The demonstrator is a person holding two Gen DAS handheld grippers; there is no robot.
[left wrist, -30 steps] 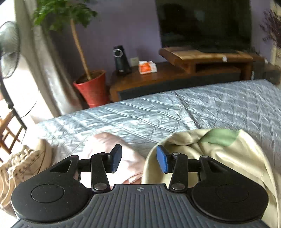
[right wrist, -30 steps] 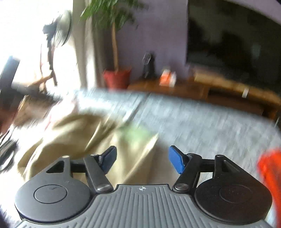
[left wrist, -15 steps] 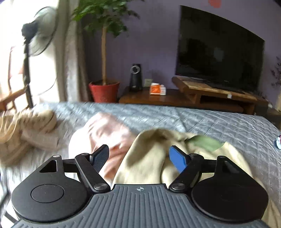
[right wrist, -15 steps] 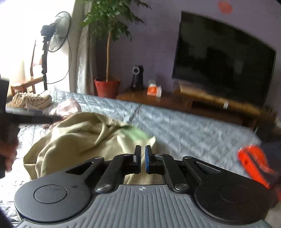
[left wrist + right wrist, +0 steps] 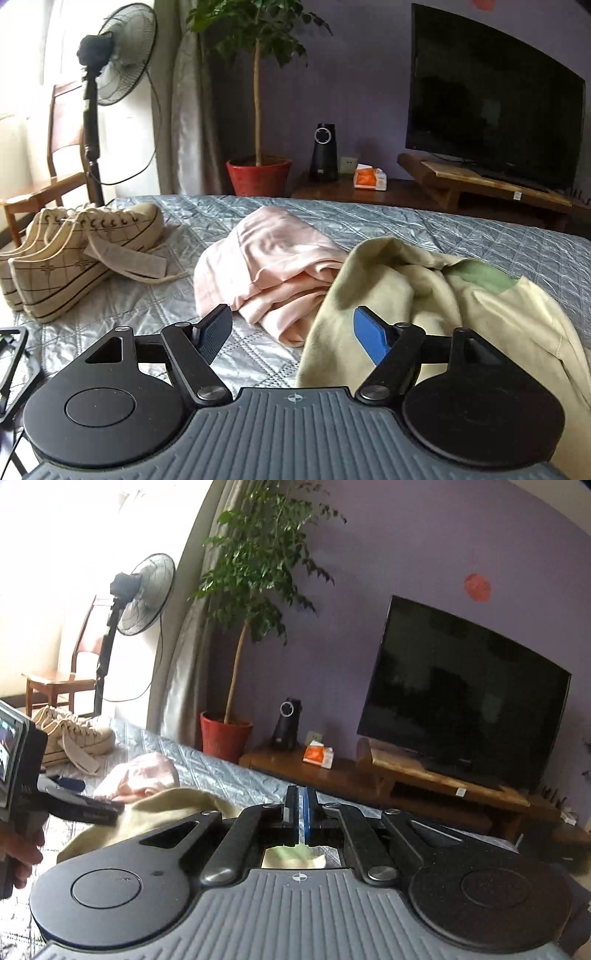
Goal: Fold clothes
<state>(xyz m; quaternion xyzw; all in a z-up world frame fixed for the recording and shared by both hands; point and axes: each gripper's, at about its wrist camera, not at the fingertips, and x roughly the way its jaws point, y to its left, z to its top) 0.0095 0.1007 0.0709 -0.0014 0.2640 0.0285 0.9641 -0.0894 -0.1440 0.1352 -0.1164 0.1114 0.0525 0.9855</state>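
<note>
Left wrist cam: low over the bed, facing its far edge and the purple wall. Left gripper fills the bottom of frame, sneakers at 9 o'clock, pink garment at 12, cream garment close at 3.

Right wrist cam: higher, pitched up, rolled. Right gripper dominates the lower half; the cream garment is barely visible past it, TV at 2 o'clock.

Shared by both views: fan, potted plant, TV, sneakers, pink garment. The left gripper shows at 9 o'clock in the right view.
</note>
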